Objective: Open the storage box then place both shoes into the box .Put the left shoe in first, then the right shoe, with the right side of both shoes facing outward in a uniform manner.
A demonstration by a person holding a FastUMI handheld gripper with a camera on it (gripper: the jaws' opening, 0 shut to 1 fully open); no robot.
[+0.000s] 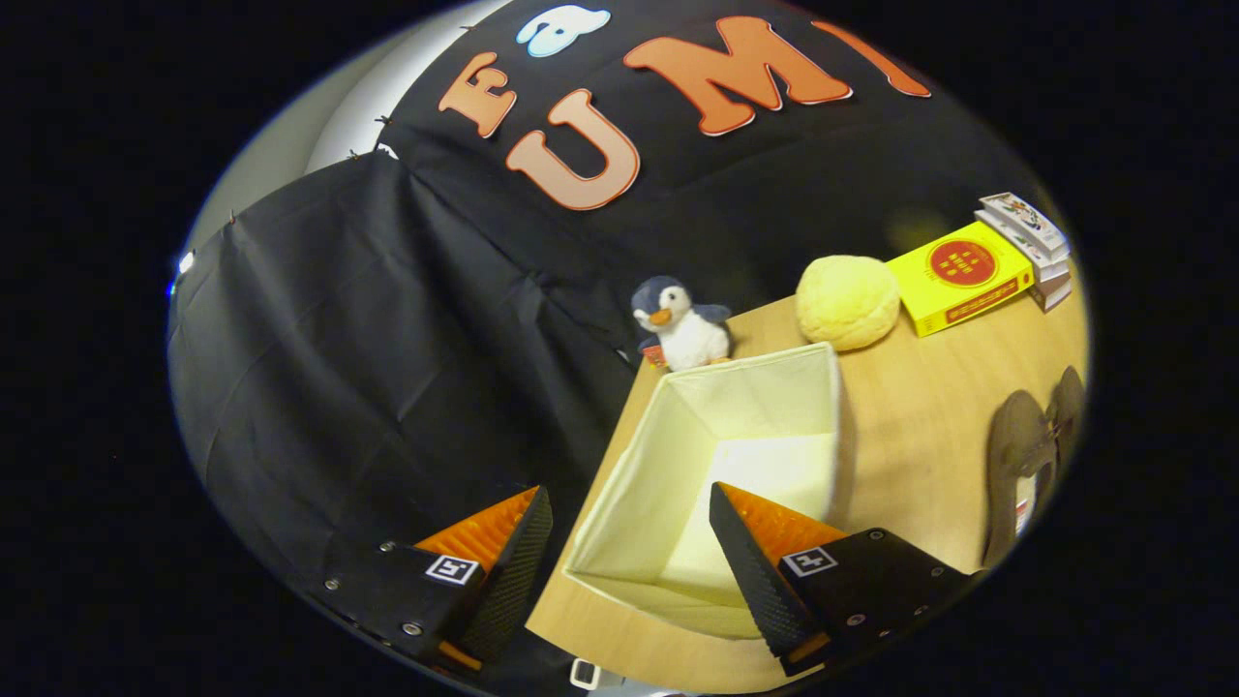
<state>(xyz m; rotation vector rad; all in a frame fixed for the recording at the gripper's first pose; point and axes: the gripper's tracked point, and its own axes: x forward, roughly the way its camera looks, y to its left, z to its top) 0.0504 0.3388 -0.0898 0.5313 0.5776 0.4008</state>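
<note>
Storage box (678, 455): sitting open on the table (920, 436), pale fabric walls standing up, top fully uncovered; nothing is lying inside, only its bare pale floor is showing.
Claw (629, 542): hanging spread wide and gripping nothing; one finger is reaching over the storage box's near rim and opening, the other is lying off to the box's side, over the black cloth past the table edge.
Shoes (1026, 455): two dark shoes resting on the table well apart from the storage box, on the side away from the table edge; they are lying close together, which is left and which is right I cannot tell.
Penguin toy (680, 324): sitting upright just beyond the storage box's far corner, at the table's edge.
Yellow ball (848, 301): a round, soft-looking lump sitting just beyond the storage box's far rim, beside the penguin toy.
Yellow book (961, 275): lying flat farther from the storage box than the yellow ball.
Stack of books (1031, 247): sitting just past the yellow book, farthest from the storage box.
</note>
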